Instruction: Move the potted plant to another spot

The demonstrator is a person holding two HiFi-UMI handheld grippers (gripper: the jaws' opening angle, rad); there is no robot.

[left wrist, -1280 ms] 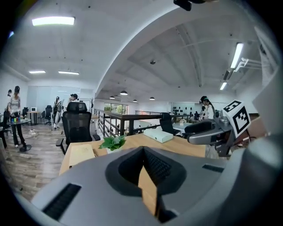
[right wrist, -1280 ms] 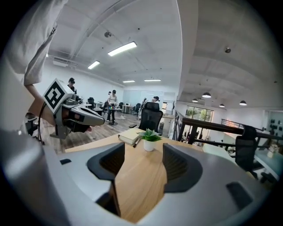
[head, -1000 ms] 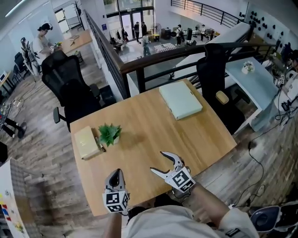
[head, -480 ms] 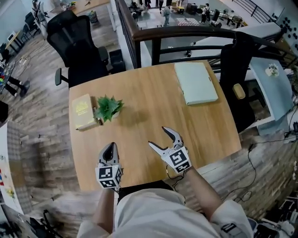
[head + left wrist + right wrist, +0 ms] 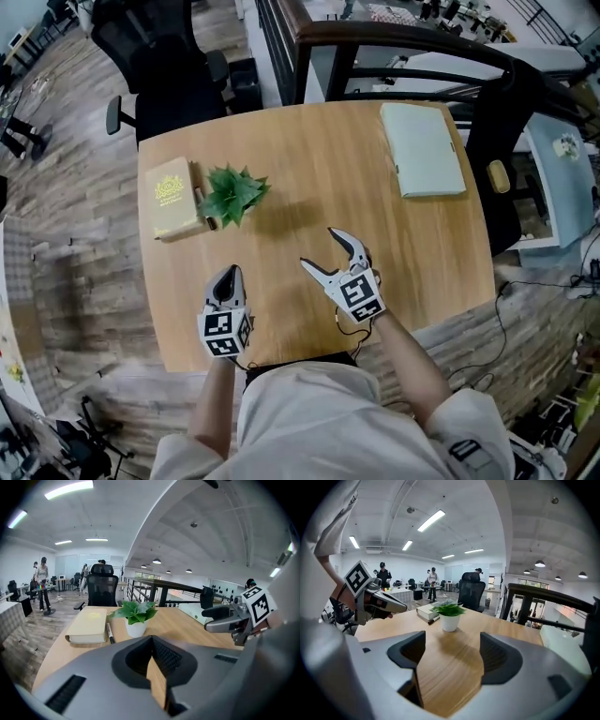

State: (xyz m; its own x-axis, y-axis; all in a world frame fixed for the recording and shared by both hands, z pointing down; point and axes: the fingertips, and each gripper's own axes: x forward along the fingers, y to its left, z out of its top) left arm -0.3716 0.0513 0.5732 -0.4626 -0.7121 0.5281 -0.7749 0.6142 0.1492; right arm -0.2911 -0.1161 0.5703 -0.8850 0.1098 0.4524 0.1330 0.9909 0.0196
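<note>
Potted plant (image 5: 234,192) is seen upright on wooden table (image 5: 309,159), beside book (image 5: 174,195). Left gripper (image 5: 226,279) is clenched on nothing; right gripper (image 5: 317,247) is spread, empty.

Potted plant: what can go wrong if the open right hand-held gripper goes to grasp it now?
1. The marker pen and the book lie close beside the potted plant; the wide-open jaws of the right hand-held gripper might knock the pen away.
2. The leaves spread wider than the small white pot, so the jaws may pinch leaves, or tip the pot.
</note>
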